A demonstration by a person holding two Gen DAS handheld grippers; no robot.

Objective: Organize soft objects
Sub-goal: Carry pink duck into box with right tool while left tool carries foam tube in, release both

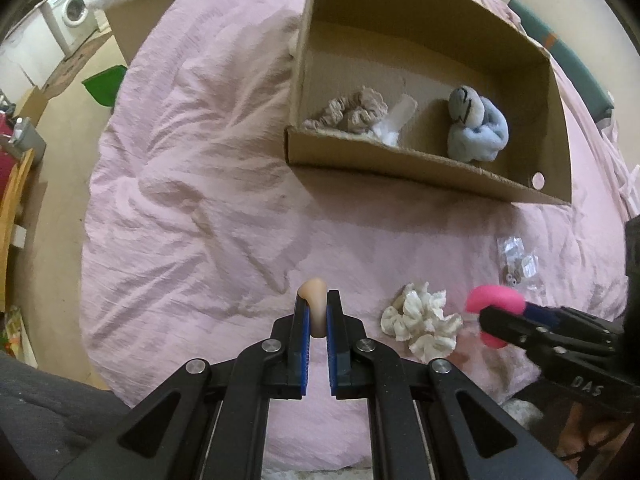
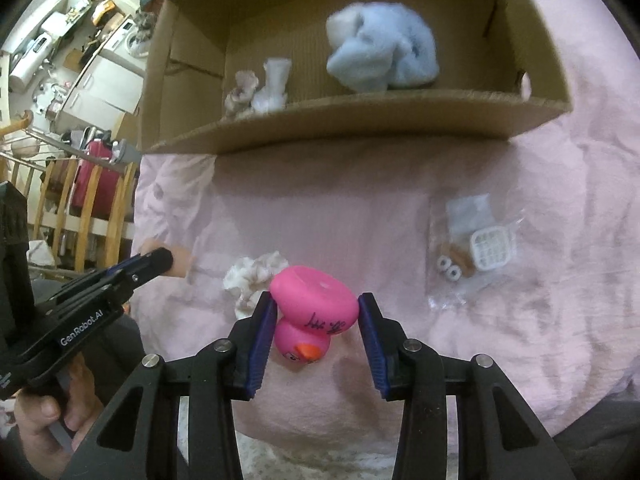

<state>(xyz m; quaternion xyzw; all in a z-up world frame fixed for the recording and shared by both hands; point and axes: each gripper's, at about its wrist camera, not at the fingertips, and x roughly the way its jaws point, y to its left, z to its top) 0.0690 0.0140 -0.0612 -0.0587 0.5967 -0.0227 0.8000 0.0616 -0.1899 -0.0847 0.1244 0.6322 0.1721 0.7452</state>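
Note:
My left gripper (image 1: 318,304) is shut on a small peach-coloured soft piece (image 1: 315,300) above the pink bedsheet; it also shows in the right wrist view (image 2: 160,260). My right gripper (image 2: 316,312) is shut on a pink rubber duck (image 2: 314,310), held upside down with its beak toward me; the duck also shows in the left wrist view (image 1: 496,300). A white scrunchie (image 1: 420,320) lies on the sheet between the grippers. The cardboard box (image 1: 400,160) ahead holds a beige scrunchie (image 1: 352,112), a white soft piece (image 1: 394,124) and a blue plush (image 1: 476,124).
A clear plastic bag of small parts (image 2: 476,244) lies on the sheet at the right. The bed's left edge drops to the floor, with a green bin (image 1: 106,84) and wooden railing (image 2: 80,216) beyond.

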